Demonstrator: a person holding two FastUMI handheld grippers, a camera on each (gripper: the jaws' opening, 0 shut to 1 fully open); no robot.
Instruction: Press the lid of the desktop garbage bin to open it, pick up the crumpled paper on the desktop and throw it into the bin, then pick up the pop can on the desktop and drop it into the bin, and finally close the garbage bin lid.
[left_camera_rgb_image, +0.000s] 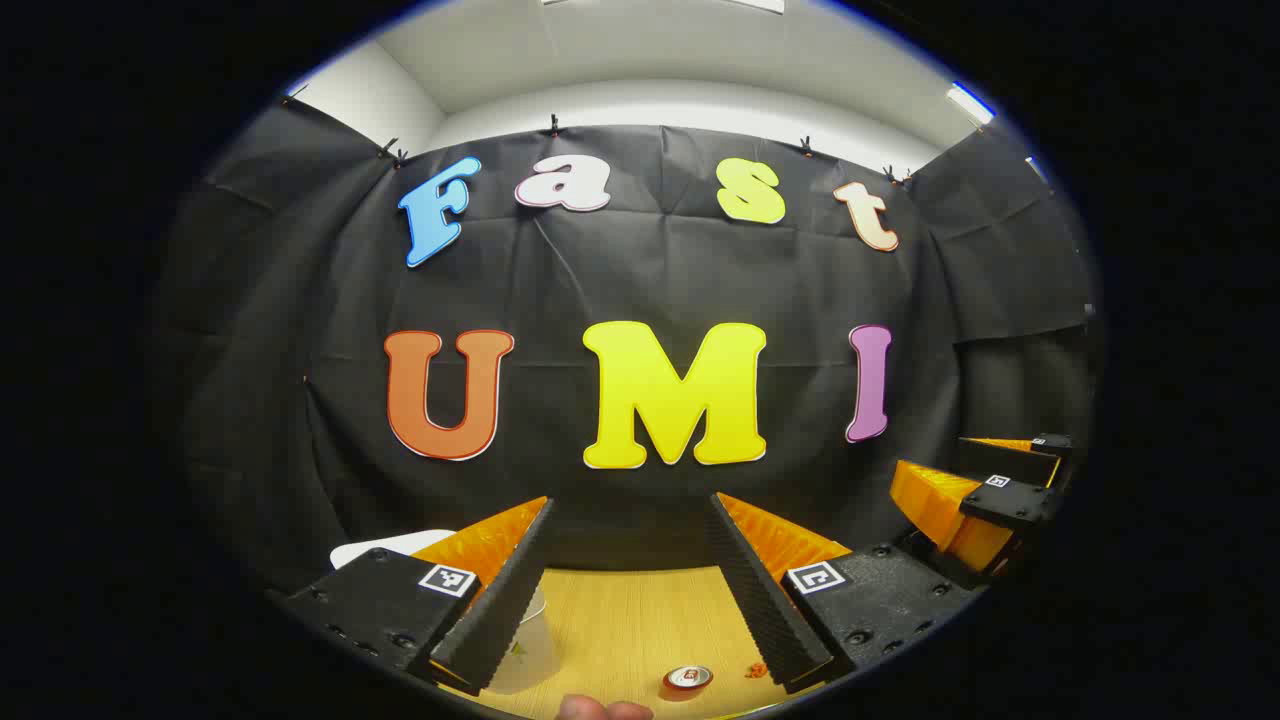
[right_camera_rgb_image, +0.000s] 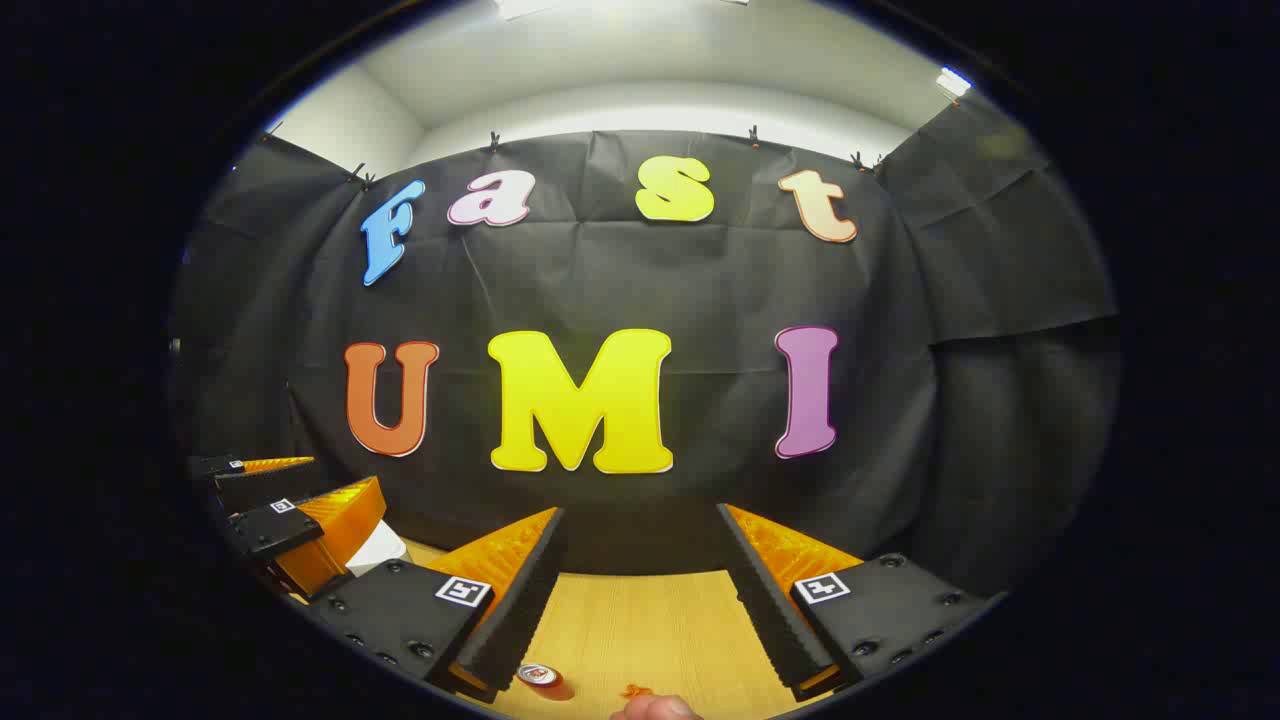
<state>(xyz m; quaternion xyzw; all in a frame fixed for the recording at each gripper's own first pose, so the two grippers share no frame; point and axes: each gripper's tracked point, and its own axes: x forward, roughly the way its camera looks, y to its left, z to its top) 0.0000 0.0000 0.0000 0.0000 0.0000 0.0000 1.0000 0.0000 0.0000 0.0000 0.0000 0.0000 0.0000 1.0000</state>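
Nearest the lens in the left gripper view, the left claw (left_camera_rgb_image: 630, 585) is seen with its two fingers spread wide and nothing held between them; in the right gripper view the right claw (right_camera_rgb_image: 640, 590) is likewise spread and empty. Both are held level above the wooden counter (left_camera_rgb_image: 640, 620), aimed at the booth wall, and are carried side by side: the right claw is glimpsed at the right edge of the left gripper view, the left claw at the left edge of the right gripper view. A fingertip of the person (left_camera_rgb_image: 600, 709) is visible at the bottom rim. The garbage bin (left_camera_rgb_image: 525, 645), pale and translucent with a white lid (left_camera_rgb_image: 385, 545), is partly hidden behind the left finger of the left claw; whether the lid is raised cannot be told for certain. The pop can (left_camera_rgb_image: 688, 678) stands upright on the counter, below the gap between the left claw's fingers and well apart from the bin. A small orange scrap (left_camera_rgb_image: 757, 670) lies just beside the can; the crumpled paper cannot be identified with confidence. The task appears barely begun. For the lid press, the left claw is best tilted downward and lowered over the lid, one fingertip being set squarely on the push area and pressed gently so the light bin is not slid or tipped.
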